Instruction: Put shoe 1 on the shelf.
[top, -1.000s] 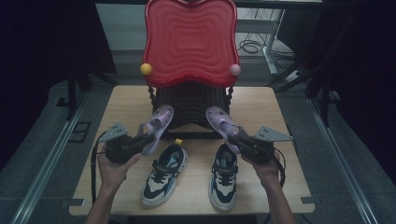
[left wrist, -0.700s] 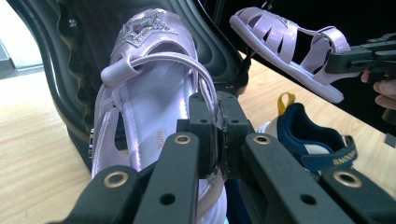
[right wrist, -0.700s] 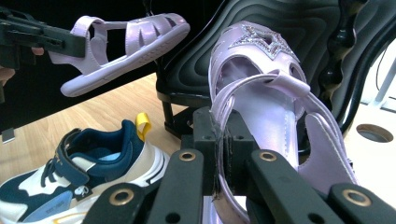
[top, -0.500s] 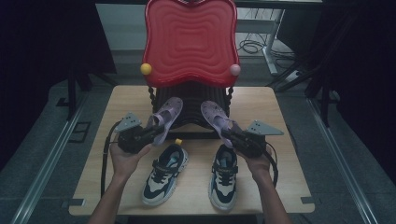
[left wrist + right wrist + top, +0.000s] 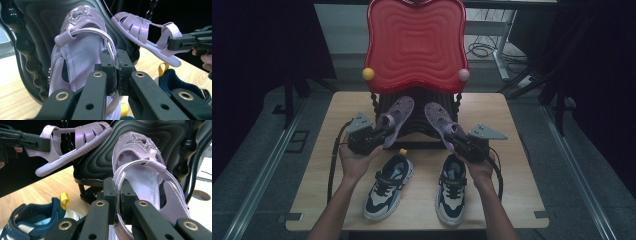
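Both sandals had been carried further toward the far edge of the table since the earlier frames, closer in to the black seat under the red chair back (image 5: 414,45), and drawn nearer each other.

So, progress-wise: both had already been picked up, and what looked left was getting them set down on that black ribbed seat (image 5: 417,122), so roughly the halfway mark was guessed. The two navy sneakers, the left sneaker (image 5: 389,186) and the right sneaker (image 5: 452,189), hadn't been touched and were left near the table's (image 5: 512,165) near edge.

The left claw (image 5: 117,75) was pinched tight on the heel strap of the left sandal (image 5: 396,120), with the shoe stuck out ahead of the jaws, toe pointed at the seat. Same deal on the other side: the right claw (image 5: 117,195) was clamped on the strap of the right sandal (image 5: 441,121), toe just beside the seat front. Whether either toe was actually touching the seat couldn't be told.
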Demonstrator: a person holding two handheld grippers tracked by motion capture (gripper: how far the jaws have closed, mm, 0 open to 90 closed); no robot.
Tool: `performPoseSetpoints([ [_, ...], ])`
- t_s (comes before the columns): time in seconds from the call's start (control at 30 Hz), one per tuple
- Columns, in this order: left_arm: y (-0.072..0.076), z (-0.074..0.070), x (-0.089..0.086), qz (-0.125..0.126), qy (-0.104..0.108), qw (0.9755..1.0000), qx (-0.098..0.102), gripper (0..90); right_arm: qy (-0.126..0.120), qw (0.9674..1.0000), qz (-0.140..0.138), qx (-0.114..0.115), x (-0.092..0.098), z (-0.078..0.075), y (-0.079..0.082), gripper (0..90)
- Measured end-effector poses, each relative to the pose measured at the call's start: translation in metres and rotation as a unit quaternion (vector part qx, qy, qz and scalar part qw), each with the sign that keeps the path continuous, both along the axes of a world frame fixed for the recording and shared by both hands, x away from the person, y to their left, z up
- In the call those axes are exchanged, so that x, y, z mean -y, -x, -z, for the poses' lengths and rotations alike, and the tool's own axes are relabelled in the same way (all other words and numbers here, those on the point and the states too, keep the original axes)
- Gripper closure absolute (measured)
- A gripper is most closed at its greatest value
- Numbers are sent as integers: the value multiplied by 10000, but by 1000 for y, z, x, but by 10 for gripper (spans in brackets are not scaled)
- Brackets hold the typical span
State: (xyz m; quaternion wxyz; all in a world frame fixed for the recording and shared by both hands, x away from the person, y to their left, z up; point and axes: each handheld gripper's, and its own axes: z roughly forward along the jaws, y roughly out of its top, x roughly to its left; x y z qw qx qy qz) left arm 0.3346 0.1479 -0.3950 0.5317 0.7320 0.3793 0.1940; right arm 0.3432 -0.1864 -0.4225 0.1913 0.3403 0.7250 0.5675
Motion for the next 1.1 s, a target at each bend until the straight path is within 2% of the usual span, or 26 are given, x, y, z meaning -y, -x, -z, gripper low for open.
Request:
performPoseSetpoints([
  [0.57,-19,4,9,-74,-89,9998,132,865,-2,9998,192,76,-20,0,-18,861],
  [0.7,-23,6,10,-108,-99,9998,132,865,-106,9997,228,62,-22,-1,-20,861],
  [1.1,-33,6,15,-210,-124,9995,194,864,-99,9990,399,153,-29,-2,-30,861],
])
